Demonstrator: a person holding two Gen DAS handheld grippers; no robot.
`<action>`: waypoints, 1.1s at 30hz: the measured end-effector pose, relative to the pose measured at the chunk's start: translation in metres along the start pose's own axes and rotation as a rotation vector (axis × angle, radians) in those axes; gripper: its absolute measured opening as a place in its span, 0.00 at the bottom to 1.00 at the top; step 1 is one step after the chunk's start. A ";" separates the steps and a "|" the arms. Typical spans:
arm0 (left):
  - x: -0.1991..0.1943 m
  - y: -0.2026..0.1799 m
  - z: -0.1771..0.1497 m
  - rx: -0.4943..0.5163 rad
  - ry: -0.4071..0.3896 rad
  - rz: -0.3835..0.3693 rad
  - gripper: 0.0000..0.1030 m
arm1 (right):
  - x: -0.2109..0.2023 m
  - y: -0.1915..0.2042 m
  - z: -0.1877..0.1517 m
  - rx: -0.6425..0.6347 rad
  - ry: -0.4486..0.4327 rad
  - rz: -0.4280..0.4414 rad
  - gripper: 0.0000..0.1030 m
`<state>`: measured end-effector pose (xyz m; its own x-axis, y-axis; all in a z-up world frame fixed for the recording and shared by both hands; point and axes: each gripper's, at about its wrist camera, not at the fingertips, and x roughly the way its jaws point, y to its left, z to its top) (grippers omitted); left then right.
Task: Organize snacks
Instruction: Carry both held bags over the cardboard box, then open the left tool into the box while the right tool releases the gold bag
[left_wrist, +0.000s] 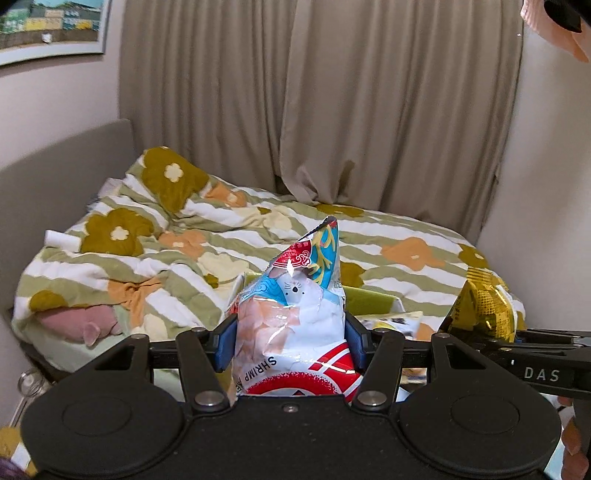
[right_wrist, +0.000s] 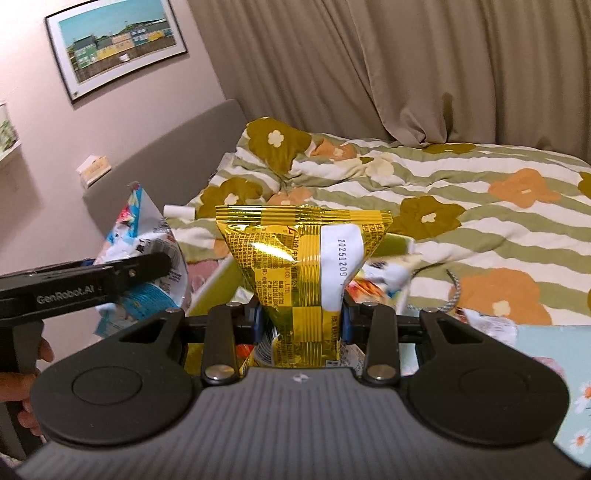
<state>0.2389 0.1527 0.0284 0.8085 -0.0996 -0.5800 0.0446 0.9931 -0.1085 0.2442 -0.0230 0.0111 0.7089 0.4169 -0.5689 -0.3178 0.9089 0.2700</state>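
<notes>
Snacks are held in both grippers above the bed, which is covered by a striped quilt with olive and orange flowers.

On the left side, the left gripper is closed on a white shrimp snack bag. The bag is pressed between the two blue pads and its crumpled top corner is pointed upward, with a small white animal printed on it. In the right wrist view the same bag is seen at the left edge, clamped by the black jaws of that gripper, and fingers of a hand are seen on its handle.

Behind the two bags, a green box is seen on the quilt near the front edge of the bed, and more snack packets are lying in it. How many packets are there cannot be told.

On the right side, the right gripper is closed on a gold snack bag. The bag is held upright, its sealed top edge is spread wide, and a white strip with a printed date is seen on its back. In the left wrist view this gold bag is seen at the right edge, well apart from the shrimp bag.

A beige curtain is hung behind the bed, and a framed picture is hung on the wall at the left.
</notes>
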 end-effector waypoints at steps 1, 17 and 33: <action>0.010 0.007 0.004 0.005 0.009 -0.017 0.60 | 0.006 0.005 0.003 0.008 -0.002 -0.015 0.50; 0.106 0.043 0.010 0.017 0.177 -0.130 0.99 | 0.064 0.016 0.023 0.133 0.029 -0.182 0.50; 0.076 0.042 0.009 0.008 0.141 -0.097 0.99 | 0.089 0.004 0.049 0.110 0.058 -0.130 0.52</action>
<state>0.3078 0.1874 -0.0133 0.7099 -0.2023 -0.6746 0.1233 0.9788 -0.1637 0.3370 0.0170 -0.0006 0.7011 0.2987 -0.6475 -0.1529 0.9499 0.2728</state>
